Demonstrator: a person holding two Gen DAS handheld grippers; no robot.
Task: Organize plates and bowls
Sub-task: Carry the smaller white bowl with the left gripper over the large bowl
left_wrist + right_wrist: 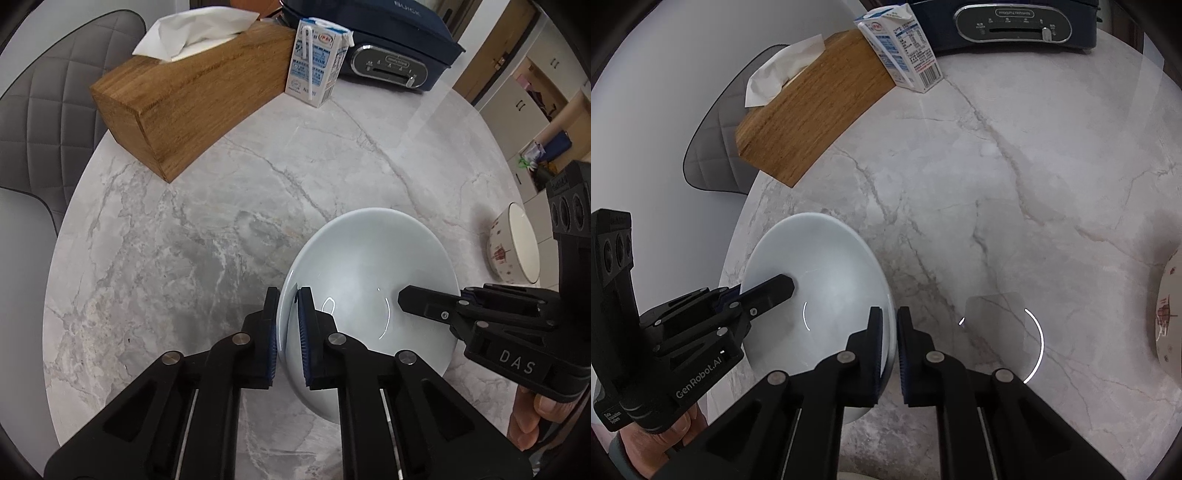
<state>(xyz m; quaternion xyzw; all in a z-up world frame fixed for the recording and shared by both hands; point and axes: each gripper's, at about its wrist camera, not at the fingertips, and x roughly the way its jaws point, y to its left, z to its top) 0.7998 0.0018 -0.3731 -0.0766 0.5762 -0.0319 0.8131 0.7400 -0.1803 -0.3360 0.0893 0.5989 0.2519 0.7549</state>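
Two grippers clamp one pale blue-white glazed bowl [369, 295] from opposite sides, over the near edge of the round grey marble table [221, 240]. The left gripper [287, 332] has its jaws drawn narrow on the bowl's left rim, one pad outside the wall and one inside. The right gripper [892, 350] pinches the right rim the same way, jaws nearly together with only the wall between them. A second, cream bowl with small red patterns [513, 251] stands apart on the table to the right. At the far side lie a wooden tissue box with white tissue [192, 99], a small blue-and-white milk carton [314, 62] upright just beside it, and a dark blue countertop appliance [388, 44] behind the carton.
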